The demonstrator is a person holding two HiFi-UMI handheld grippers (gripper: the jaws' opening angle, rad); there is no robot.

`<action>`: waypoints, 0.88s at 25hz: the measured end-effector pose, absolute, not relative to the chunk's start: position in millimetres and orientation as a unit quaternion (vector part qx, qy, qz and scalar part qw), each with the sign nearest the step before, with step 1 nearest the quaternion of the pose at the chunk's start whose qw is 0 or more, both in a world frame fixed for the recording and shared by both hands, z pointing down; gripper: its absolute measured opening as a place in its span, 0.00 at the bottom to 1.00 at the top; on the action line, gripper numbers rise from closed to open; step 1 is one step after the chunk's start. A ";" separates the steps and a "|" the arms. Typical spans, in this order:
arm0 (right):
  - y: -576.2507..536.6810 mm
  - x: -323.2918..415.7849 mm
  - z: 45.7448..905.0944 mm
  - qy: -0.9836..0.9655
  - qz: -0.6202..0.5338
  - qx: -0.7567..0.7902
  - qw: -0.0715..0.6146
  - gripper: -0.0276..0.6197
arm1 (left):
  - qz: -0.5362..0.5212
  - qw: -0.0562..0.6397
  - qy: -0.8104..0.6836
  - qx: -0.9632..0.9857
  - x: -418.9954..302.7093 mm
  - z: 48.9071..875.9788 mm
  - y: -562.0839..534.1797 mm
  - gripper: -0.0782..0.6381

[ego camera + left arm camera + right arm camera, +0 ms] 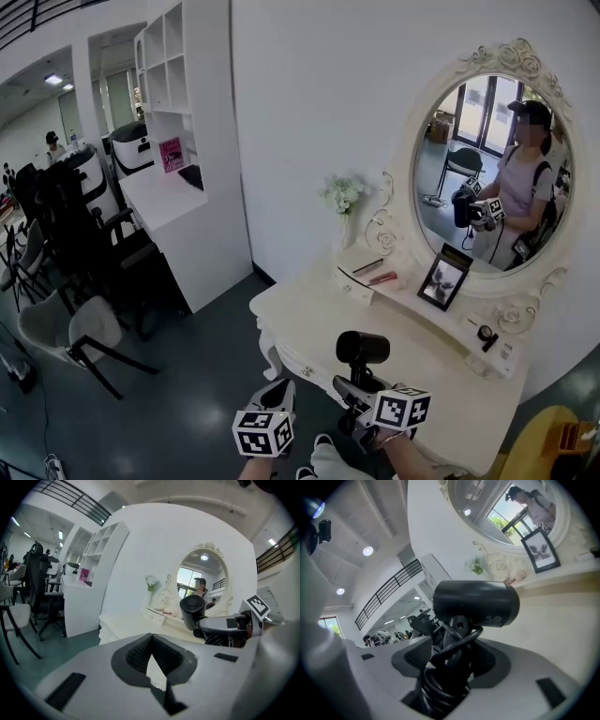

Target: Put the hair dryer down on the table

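Observation:
The black hair dryer [362, 349] stands upright over the front edge of the white dressing table [309, 319], its cord wound round the handle. My right gripper [361, 389] is shut on that handle and cord. In the right gripper view the hair dryer [476, 604] fills the middle, its barrel lying crosswise above the right gripper [454, 653]. My left gripper [281, 394] hangs just left of it, off the table's front, shut and empty. The left gripper view shows the left gripper [151, 637] with its pads met at the tips, and the hair dryer [192, 609] to the right.
An oval mirror [492, 173] backs the table. A raised shelf carries a photo frame [443, 279], a vase of flowers [343, 202] and small cosmetics [380, 277]. A white shelving desk [178, 187] and chairs [84, 328] stand to the left.

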State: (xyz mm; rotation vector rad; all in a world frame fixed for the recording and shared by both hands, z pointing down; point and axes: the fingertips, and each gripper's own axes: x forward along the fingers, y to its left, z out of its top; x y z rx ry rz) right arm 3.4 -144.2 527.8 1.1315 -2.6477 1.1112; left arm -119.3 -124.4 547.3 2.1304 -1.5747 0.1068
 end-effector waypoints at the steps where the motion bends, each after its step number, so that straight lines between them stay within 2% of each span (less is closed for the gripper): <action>1: -151.0 1.7 528.7 -0.858 0.359 0.367 0.032 0.43 | 0.039 0.243 -0.575 0.780 -120.3 547.8 -130.5 0.11; 22: -292.3 -13.8 561.8 -0.842 0.380 0.376 0.068 0.43 | 0.049 0.249 -0.568 0.783 -126.9 551.0 -256.1 0.11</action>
